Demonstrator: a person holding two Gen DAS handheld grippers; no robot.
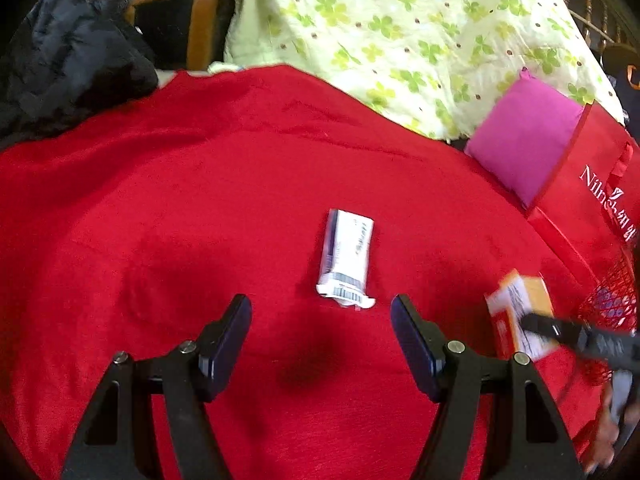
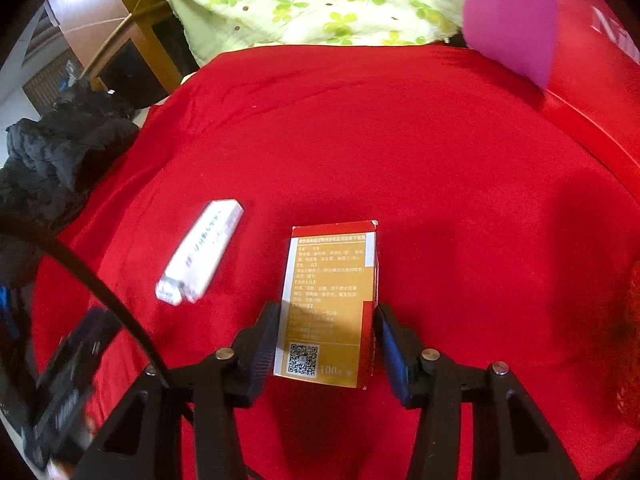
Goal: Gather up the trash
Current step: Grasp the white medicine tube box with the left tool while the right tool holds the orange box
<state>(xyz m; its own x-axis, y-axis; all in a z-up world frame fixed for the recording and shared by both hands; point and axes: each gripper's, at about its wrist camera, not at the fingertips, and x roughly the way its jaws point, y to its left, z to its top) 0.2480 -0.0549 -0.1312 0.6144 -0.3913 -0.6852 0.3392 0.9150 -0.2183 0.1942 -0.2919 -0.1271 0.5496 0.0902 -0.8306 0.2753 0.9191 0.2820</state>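
Observation:
A white carton (image 1: 346, 258) lies flat on the red blanket (image 1: 160, 220), just beyond my left gripper (image 1: 320, 316), which is open and holds nothing. In the right wrist view the same white carton (image 2: 202, 252) lies to the left. My right gripper (image 2: 326, 316) is shut on a gold and red medicine box (image 2: 328, 300), with both pads against its sides just above the blanket. That box (image 1: 518, 308) and the right gripper's dark finger (image 1: 560, 330) also show, blurred, at the right edge of the left wrist view.
A red shopping bag (image 1: 592, 200) and a red mesh bag (image 1: 612, 300) stand at the right. A pink cushion (image 1: 524, 140) leans on a green floral quilt (image 1: 400, 32). A black jacket (image 1: 68, 60) lies at the left by a wooden cabinet (image 1: 180, 12).

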